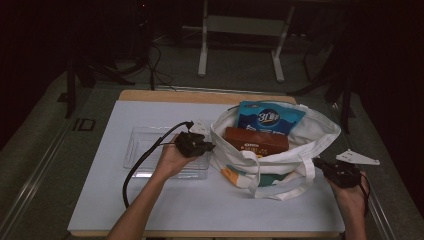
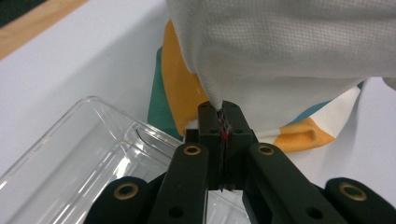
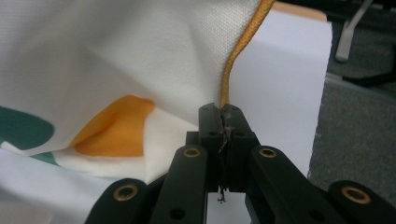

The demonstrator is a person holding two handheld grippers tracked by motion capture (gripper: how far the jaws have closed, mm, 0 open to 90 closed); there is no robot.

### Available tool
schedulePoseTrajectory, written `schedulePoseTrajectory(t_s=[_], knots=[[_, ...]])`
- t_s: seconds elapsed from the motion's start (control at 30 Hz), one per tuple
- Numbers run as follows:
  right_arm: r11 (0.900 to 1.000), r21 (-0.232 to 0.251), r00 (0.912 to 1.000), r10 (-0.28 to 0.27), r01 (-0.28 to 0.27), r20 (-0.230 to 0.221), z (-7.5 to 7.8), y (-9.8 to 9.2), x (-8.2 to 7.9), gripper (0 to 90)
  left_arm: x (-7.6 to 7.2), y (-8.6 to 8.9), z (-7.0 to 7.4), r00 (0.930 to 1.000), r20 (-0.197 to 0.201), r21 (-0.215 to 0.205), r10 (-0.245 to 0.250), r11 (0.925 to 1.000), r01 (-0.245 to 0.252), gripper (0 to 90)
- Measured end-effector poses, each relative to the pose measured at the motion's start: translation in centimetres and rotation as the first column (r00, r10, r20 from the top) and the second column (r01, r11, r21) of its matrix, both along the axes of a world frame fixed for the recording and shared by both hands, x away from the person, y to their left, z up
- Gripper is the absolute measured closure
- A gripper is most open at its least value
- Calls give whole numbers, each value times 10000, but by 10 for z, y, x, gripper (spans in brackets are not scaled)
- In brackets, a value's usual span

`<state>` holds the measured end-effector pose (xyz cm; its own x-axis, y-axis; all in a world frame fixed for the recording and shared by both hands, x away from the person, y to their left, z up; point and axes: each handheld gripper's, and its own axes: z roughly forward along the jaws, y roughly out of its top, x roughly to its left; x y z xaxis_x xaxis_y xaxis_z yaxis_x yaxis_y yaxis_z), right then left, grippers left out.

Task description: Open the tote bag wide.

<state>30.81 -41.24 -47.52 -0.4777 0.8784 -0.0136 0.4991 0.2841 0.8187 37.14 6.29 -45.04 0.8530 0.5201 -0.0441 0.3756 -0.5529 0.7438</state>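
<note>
A white tote bag point(image 1: 287, 167) with orange and teal patches lies open on the table, right of centre. A blue snack pouch point(image 1: 270, 118) and a brown box point(image 1: 256, 140) sit inside it. My left gripper point(image 1: 212, 147) is at the bag's left rim, and up close the left gripper point(image 2: 220, 113) is shut on a pinch of the white cloth point(image 2: 280, 51). My right gripper point(image 1: 318, 163) is at the bag's right side. In its own view the right gripper point(image 3: 222, 114) is shut on the bag's edge, where an orange cord point(image 3: 243, 42) runs up.
A clear plastic tray point(image 1: 142, 147) sits left of the bag, under my left hand; the tray point(image 2: 70, 163) also lies below the left jaws. A white mat point(image 1: 150, 200) covers the wooden table. Dark floor, cables and a white stand's legs point(image 1: 202, 55) lie beyond the far edge.
</note>
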Motion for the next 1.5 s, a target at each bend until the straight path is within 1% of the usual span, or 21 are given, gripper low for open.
schedulePoseTrajectory(t_s=[0.1, 0.17, 0.33, 0.4, 0.5, 0.57, 0.67, 0.7, 0.77, 0.8, 0.87, 0.97, 1.1, 1.17, 1.2, 1.23, 1.27, 1.3, 1.33, 1.47, 1.5], knots=[[10000, -38, 9997, -27, 26, -239, -8, 0, 4, 883, 3, -2, -4, 9999, -163, -12, 7, 10000, -8, 893], [9998, -182, 9991, -64, 56, -430, -12, 1, 6, 883, 4, -4, -4, 9998, -181, 1, 28, 10000, -28, 894], [10000, -49, 9974, 18, -21, -722, -22, 2, 8, 884, 6, -7, -9, 9991, -417, 207, 51, 9998, -43, 893], [9999, -102, 9967, 64, -73, -814, -24, 3, 9, 884, 7, -9, -12, 9986, -528, 251, 10, 9997, 3, 894], [9997, -244, 9962, 27, -48, -876, -25, 5, 10, 885, 7, -13, -13, 9989, -473, 481, -4, 9988, 27, 893], [9998, -210, 9958, 24, -43, -917, -25, 5, 11, 884, 7, -14, -13, 9989, -464, 497, 5, 9988, 18, 893], [9998, -184, 9964, -69, 54, -840, -23, 4, 10, 865, 7, -12, -12, 9990, -450, 379, 27, 9993, -10, 892], [9999, -73, 9968, -130, 125, -784, -21, 2, 10, 851, 6, -11, -12, 9991, -429, 371, 25, 9993, -9, 892], [9999, 41, 9977, -125, 128, -672, -18, -1, 10, 809, 6, -11, -12, 9993, -373, 385, -29, 9993, 44, 892], [9998, 115, 9982, -156, 163, -580, -15, -2, 10, 764, 6, -11, -12, 9993, -366, 380, -32, 9993, 45, 891], [9997, 195, 9989, -147, 156, -435, -9, -4, 9, 741, 6, -11, -11, 9993, -365, 347, -40, 9994, 53, 891], [9989, 459, 9999, -120, 120, -9, 3, -6, 7, 657, 6, -10, -11, 9993, -376, 311, -38, 9995, 50, 890], [9962, 866, 9985, -178, 133, 516, 17, -10, 7, 612, 6, -9, -10, 9993, -363, 286, -70, 9996, 80, 888], [9942, 1061, 9974, -261, 188, 675, 22, -11, 9, 632, 5, -9, -10, 9993, -377, 210, -66, 9998, 74, 885], [9937, 1112, 9972, -210, 130, 716, 24, -11, 10, 667, 5, -9, -10, 9993, -375, 201, -76, 9998, 84, 883], [9936, 1130, 9973, -104, 21, 725, 25, -11, 12, 726, 5, -9, -10, 9993, -368, 177, -79, 9998, 86, 881], [9936, 1130, 9973, -104, 21, 725, 25, -11, 12, 726, 5, -9, -10, 9993, -368, 177, -79, 9998, 86, 875], [9937, 1116, 9974, -17, -63, 718, 26, -10, 12, 761, 6, -8, -10, 9992, -375, 133, -149, 9998, 154, 875], [9941, 1076, 9969, 46, -130, 780, 26, -9, 13, 841, 5, -8, -9, 9990, -381, 105, -214, 9997, 218, 848], [9941, 1063, 9966, 114, -200, 813, 26, -8, 11, 857, 3, -7, -8, 9986, -333, 60, -403, 9992, 405, 748], [9941, 1068, 9966, 128, -216, 818, 25, -8, 11, 858, 1, -6, -5, 9986, -257, 21, -457, 9990, 457, 748]])
